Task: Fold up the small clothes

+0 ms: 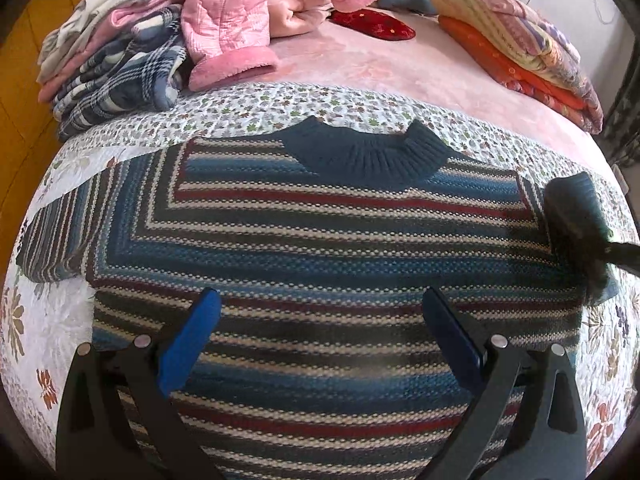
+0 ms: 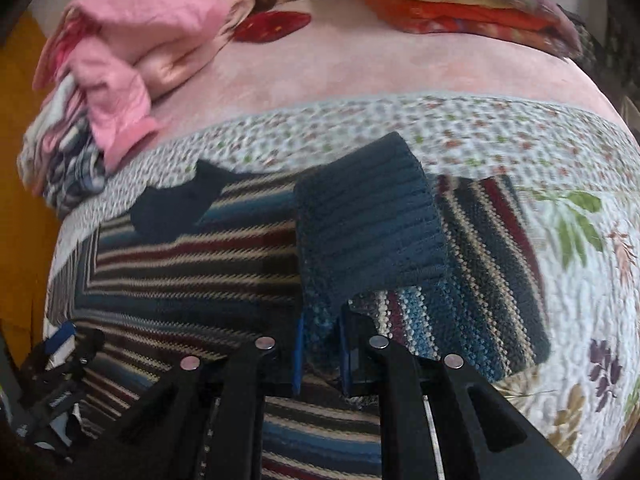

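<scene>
Folding's barely begun: your right gripper (image 2: 320, 344) pinches the sweater's (image 1: 320, 240) sleeve cuff (image 2: 368, 232), left gripper (image 1: 320, 340) wide open, empty; everything else remains.

bed (image 1: 400, 68): pink cover | floor (image 1: 24, 80): yellow | daylight

Sweater (image 1: 320, 240) spread flat on the quilt (image 1: 256, 108), collar (image 1: 368, 156) on the far side. Behind the sweater and to its left, a heap of clothes (image 1: 168, 28) on the bed (image 1: 360, 60). Behind and to its right, a stack of folded blankets (image 1: 520, 44). Left tool (image 1: 320, 336) over the sweater's near part, prongs apart. Right tool (image 2: 320, 344) at the sweater's right edge, pinched on the sleeve (image 2: 368, 220), cuff lifted over the body.
</scene>
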Demonstrator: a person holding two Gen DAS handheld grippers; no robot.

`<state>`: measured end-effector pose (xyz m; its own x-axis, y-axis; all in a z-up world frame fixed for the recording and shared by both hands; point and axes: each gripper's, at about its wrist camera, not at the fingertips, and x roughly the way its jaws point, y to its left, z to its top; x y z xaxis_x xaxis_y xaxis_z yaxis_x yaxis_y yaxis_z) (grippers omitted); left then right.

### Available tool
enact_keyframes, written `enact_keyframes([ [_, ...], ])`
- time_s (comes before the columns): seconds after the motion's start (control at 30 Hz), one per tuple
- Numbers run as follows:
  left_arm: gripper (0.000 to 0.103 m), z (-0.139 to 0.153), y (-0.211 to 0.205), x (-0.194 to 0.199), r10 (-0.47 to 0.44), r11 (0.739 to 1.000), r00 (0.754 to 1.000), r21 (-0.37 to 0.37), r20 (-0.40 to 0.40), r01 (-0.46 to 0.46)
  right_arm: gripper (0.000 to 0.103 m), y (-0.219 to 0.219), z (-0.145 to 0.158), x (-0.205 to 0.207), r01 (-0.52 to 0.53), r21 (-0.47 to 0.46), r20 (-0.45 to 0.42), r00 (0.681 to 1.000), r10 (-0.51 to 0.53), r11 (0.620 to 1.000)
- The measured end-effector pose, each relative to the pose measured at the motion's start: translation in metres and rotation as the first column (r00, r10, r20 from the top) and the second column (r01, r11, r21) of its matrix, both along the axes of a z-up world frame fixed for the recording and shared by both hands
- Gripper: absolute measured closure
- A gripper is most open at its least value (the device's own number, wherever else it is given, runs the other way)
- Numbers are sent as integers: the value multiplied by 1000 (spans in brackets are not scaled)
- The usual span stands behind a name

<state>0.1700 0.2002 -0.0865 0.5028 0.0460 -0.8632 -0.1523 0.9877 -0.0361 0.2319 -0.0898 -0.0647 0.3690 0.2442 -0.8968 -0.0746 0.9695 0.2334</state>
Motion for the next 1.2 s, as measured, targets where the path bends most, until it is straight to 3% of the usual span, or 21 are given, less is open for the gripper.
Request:
enact_keyframes([
  [0.2, 3, -2, 10, -3, 1, 1000, 1000, -13, -6, -1, 86, 43, -23, -8, -152, -167, 10, 988, 156, 974],
  [0.27, 3, -4, 11, -2, 6, 1000, 1000, -21, -16, -6, 78, 51, -32, -12, -201, -155, -26, 980, 199, 967],
  [0.3, 3, -5, 12, -2, 7, 1000, 1000, -24, -20, -8, 66, 54, -34, -14, -226, -132, -49, 974, 221, 965],
  [0.33, 3, -5, 11, -2, 10, 1000, 1000, -29, -24, -11, 61, 57, -35, -15, -251, -96, -64, 967, 246, 963],
  [0.4, 3, -6, 10, -2, 10, 999, 1000, -32, -26, -10, 61, 57, -29, -17, -286, -9, -78, 956, 284, 958],
  [0.5, 3, -6, 1, -1, -3, 999, 999, -45, -38, 1, 62, 45, -12, -17, -251, 63, -66, 965, 255, 966],
  [0.6, 3, -8, -10, 2, -22, 997, 998, -73, -52, 19, 60, 23, 9, -19, -152, 35, -88, 984, 155, 988],
  [0.7, 3, -13, -24, 8, -46, 995, 997, -91, -69, 39, 60, -9, 35, -31, -52, 67, -67, 996, 56, 996],
  [0.83, 3, -26, -50, 24, -90, 979, 989, -193, -120, 66, 60, -50, 55, -40, 73, 180, -68, 996, -61, 981],
  [0.9, 3, -35, -65, 36, -108, 967, 981, -247, -162, 66, 59, -60, 59, -39, 102, 208, -66, 994, -90, 973],
  [1.03, 4, -54, -89, 53, -131, 957, 965, -282, -225, 64, 58, -70, 52, -28, 133, 192, -83, 989, -119, 972],
  [1.17, 5, -67, -108, 66, -136, 958, 956, -279, -259, 61, 58, -75, 46, -19, 164, 206, -99, 984, -146, 965],
  [1.2, 10, -68, -114, 69, -142, 962, 955, -264, -259, 71, 58, -78, 46, -18, 170, 211, -99, 983, -152, 963],
])
